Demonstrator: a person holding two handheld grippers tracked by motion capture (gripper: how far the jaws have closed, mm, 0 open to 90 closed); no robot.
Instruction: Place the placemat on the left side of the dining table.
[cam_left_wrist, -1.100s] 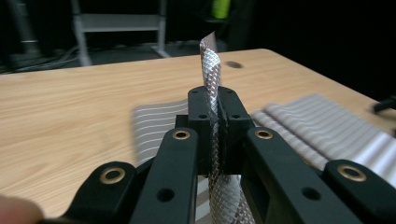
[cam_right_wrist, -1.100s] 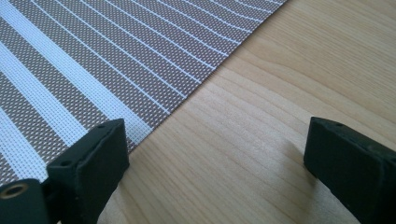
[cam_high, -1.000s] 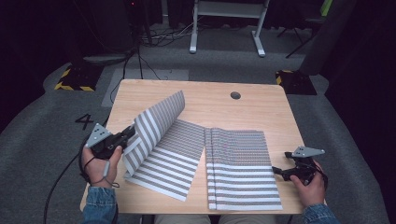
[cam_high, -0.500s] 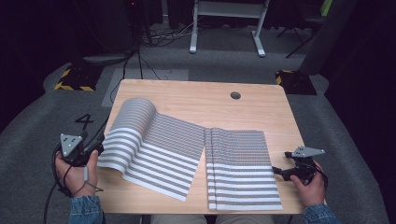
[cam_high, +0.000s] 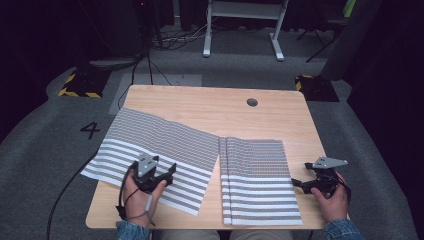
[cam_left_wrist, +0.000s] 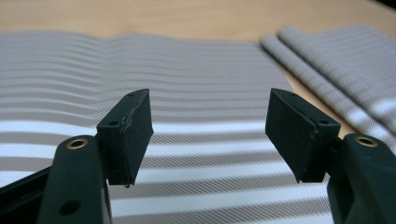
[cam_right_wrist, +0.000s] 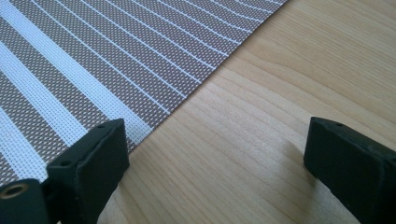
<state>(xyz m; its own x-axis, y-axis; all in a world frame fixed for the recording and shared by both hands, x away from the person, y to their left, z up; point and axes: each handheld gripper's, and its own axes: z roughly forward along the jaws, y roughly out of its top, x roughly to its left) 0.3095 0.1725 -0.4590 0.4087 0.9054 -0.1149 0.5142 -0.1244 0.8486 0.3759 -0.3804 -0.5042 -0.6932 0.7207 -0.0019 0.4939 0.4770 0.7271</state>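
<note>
A grey-and-white striped placemat (cam_high: 155, 145) lies flat on the left half of the wooden table (cam_high: 200, 105), its left corner hanging past the table's edge. My left gripper (cam_high: 167, 176) hovers over the mat's near part. Its jaws have just been opening, and in the left gripper view the left gripper (cam_left_wrist: 210, 135) stands open with nothing between the pads, the placemat (cam_left_wrist: 187, 70) just below. A stack of like mats (cam_high: 257, 180) lies to the right. My right gripper (cam_high: 296, 184) rests at the stack's right edge, the right gripper (cam_right_wrist: 215, 158) open over bare wood beside the mat (cam_right_wrist: 93, 60).
A round cable hole (cam_high: 252, 102) sits in the table's far right part. The folded edge of the stack (cam_left_wrist: 336, 56) lies to the right of the left jaws. A white desk frame (cam_high: 240, 25) and cables stand on the floor beyond the table.
The left mat, earlier lifted and curled up, now lies flat. The left gripper let go of it, swung out to the left edge, then came back over the mat. The right gripper kept still.
</note>
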